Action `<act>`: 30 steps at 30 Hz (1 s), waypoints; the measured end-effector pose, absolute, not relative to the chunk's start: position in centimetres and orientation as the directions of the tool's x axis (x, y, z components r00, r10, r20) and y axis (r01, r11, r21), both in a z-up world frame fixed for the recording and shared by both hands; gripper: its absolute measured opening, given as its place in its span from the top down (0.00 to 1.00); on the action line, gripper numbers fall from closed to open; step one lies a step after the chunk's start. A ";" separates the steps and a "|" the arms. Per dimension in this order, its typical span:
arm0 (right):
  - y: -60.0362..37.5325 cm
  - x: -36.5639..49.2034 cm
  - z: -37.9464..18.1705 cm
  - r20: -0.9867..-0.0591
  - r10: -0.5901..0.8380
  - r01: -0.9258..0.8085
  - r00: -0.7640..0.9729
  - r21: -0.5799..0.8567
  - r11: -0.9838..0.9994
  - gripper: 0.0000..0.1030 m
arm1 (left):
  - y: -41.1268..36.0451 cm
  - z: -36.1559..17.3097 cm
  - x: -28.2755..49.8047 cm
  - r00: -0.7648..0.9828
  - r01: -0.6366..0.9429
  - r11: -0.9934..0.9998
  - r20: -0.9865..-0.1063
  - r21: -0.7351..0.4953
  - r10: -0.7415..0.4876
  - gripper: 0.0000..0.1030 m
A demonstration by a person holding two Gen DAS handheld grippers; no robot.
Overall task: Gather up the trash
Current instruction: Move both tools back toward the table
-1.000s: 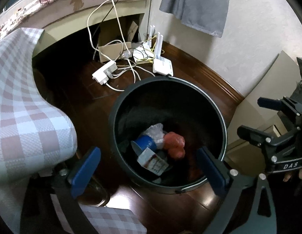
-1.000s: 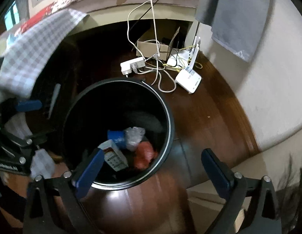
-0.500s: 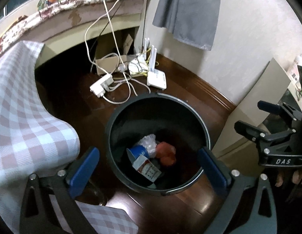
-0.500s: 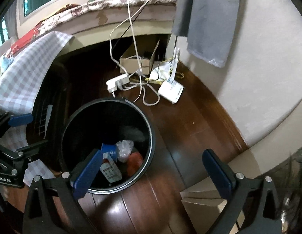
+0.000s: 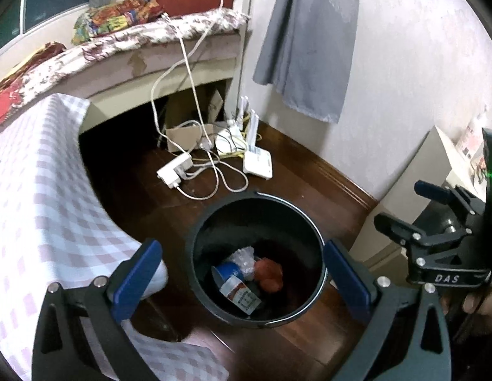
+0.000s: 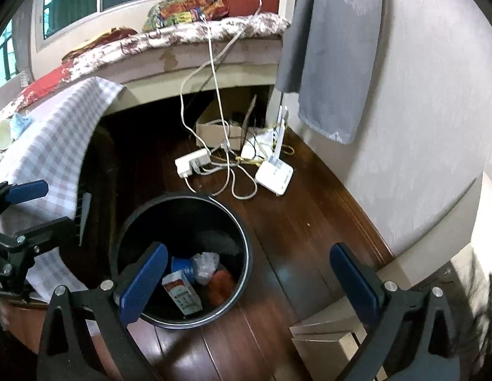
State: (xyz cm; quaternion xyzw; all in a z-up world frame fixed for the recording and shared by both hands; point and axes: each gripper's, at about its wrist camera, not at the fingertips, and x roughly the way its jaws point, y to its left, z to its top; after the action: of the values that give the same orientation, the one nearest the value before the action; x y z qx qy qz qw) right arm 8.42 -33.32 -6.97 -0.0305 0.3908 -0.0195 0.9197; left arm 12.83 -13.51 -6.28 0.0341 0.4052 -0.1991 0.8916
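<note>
- While both grippers hang with fingers spread and empty, the black bin (image 5: 258, 316) stands upright on the wooden floor (image 6: 309, 222), below and between the left gripper (image 5: 242, 273) fingers
- From the right gripper (image 6: 246, 281), it sits beside the left finger (image 6: 143, 281)
- A small carton (image 6: 181, 296) in the bin lies tilted, long axis running away from the fingers, beside a blue cup (image 6: 181, 266), clear plastic (image 6: 206, 262) and an orange wad (image 6: 221, 285)
- Against a second ago, both grippers have risen and the bin looks smaller
</note>
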 end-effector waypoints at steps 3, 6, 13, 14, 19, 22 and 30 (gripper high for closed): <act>-32.3 8.0 -5.9 -0.700 -0.044 -0.007 0.713 -0.070 0.998 0.00 | -12.5 -5.5 12.6 0.612 0.363 0.927 -0.727 -0.090 -0.310 0.01; -31.3 8.1 -4.7 -0.682 -0.031 -0.018 0.731 -0.065 0.998 0.00 | -11.1 -4.7 12.2 0.622 0.348 0.933 -0.724 -0.088 -0.300 0.01; -27.8 8.5 -2.4 -0.640 0.030 -0.072 0.768 -0.041 0.997 0.00 | -6.0 -2.7 10.7 0.683 0.251 0.966 -0.695 -0.064 -0.224 0.01; -27.0 8.7 -2.2 -0.637 0.046 -0.092 0.770 -0.040 0.995 0.00 | -5.3 -2.5 10.6 0.690 0.235 0.970 -0.693 -0.062 -0.211 0.01; -22.4 9.2 -1.7 -0.623 0.117 -0.180 0.774 -0.039 0.983 0.00 | -1.2 -1.8 9.8 0.722 0.134 0.990 -0.681 -0.039 -0.125 0.01; -19.5 9.3 -1.5 -0.607 0.187 -0.249 0.773 -0.018 0.968 0.00 | 2.0 -1.6 9.0 0.738 0.054 0.997 -0.670 -0.055 -0.077 0.01; -11.8 10.3 -1.3 -0.635 0.237 -0.356 0.736 -0.065 0.932 0.00 | 11.3 -1.3 5.9 0.769 -0.198 0.979 -0.627 -0.050 0.123 0.01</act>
State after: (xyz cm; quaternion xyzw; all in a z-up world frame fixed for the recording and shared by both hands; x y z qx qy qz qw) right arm 10.27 -11.84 -1.29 -0.0911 0.3267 0.1597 0.9271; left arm 5.93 11.33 -1.26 -0.0566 0.3289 0.0854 0.9388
